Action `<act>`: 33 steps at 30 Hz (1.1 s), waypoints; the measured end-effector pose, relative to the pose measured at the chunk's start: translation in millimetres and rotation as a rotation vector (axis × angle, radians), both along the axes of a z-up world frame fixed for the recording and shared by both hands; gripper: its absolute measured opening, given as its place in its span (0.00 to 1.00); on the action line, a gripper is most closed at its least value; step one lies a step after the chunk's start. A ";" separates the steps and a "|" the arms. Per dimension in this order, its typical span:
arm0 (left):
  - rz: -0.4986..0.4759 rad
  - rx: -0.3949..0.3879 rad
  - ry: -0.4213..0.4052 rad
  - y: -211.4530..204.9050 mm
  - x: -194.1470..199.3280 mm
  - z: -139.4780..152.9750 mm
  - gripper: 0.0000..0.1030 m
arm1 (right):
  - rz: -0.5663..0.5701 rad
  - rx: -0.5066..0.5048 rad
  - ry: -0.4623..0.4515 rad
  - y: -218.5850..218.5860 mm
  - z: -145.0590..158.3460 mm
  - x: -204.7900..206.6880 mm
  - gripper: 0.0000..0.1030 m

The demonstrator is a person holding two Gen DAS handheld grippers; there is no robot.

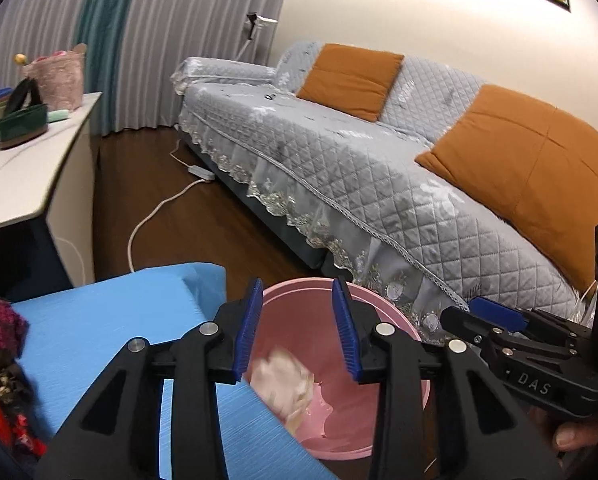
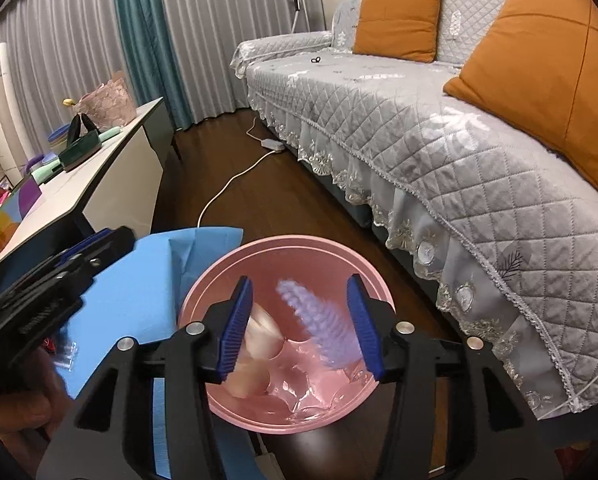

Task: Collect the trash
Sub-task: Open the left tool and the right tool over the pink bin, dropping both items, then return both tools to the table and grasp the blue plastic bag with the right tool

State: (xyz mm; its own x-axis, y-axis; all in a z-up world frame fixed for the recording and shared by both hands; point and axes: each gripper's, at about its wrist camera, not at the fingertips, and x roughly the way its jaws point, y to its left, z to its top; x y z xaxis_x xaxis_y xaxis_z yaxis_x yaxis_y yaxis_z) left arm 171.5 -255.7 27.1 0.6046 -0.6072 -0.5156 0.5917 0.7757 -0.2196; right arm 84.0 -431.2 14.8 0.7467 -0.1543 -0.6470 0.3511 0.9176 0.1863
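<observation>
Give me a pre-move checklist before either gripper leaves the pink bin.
1. Left gripper open, nothing between its pads: ok.
2. Right gripper open; the blurred purple ridged piece shows between its fingers, not pinched: ok.
3. Purple piece settled in the pink bin: cannot tell, it is motion-blurred.
4. Pale crumpled wad inside the bin: ok.
5. Both grippers above the bin's opening: ok.
6. More trash left on the blue surface: cannot tell; only small clear bits show near its edge.
</observation>
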 end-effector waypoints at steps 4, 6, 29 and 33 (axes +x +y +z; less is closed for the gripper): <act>0.028 0.003 -0.022 17.9 -12.4 15.4 0.34 | 0.009 -0.014 -0.024 8.2 11.5 -3.7 0.49; 0.051 0.005 -0.039 31.2 -20.9 26.1 0.35 | 0.021 -0.021 -0.037 14.4 18.3 -5.3 0.52; 0.369 0.072 -0.127 206.5 -100.7 74.9 0.53 | 0.263 -0.128 -0.098 137.1 70.0 -30.0 0.95; 0.467 0.111 -0.147 237.1 -109.6 64.5 0.53 | 0.292 -0.122 -0.100 150.1 69.2 -31.0 0.91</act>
